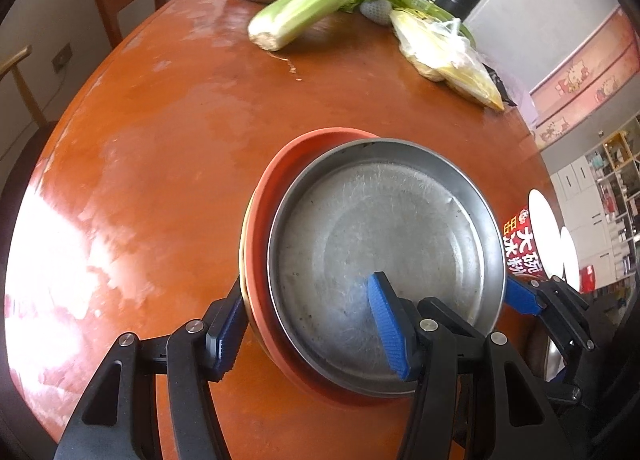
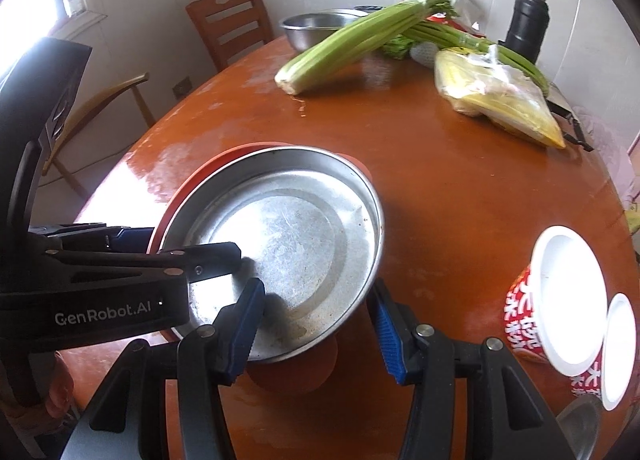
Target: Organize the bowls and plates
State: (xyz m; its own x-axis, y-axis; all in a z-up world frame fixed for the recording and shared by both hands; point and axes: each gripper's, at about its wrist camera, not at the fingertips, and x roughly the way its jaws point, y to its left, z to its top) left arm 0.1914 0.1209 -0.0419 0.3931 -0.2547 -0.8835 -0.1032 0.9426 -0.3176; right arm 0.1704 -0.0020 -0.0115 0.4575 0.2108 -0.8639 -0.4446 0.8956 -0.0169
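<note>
Lay stacked near the round table's point(image 1: 160, 132) front edge: steel plate point(image 1: 384, 260) atop orange plate point(image 1: 280, 180). Gripped both plates' left rims between left gripper's point(image 1: 312, 324) half-spread fingers point(image 1: 386, 324). Clamped the steel plate's right rim in right gripper point(image 2: 316, 324).

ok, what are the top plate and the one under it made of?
Top plate: looks like stainless steel, dull grey sheen, fine scratches, rolled rim. Plate beneath: matte orange, no glare or scratches, probably plastic or melamine; cannot rule out glazed ceramic.
</note>
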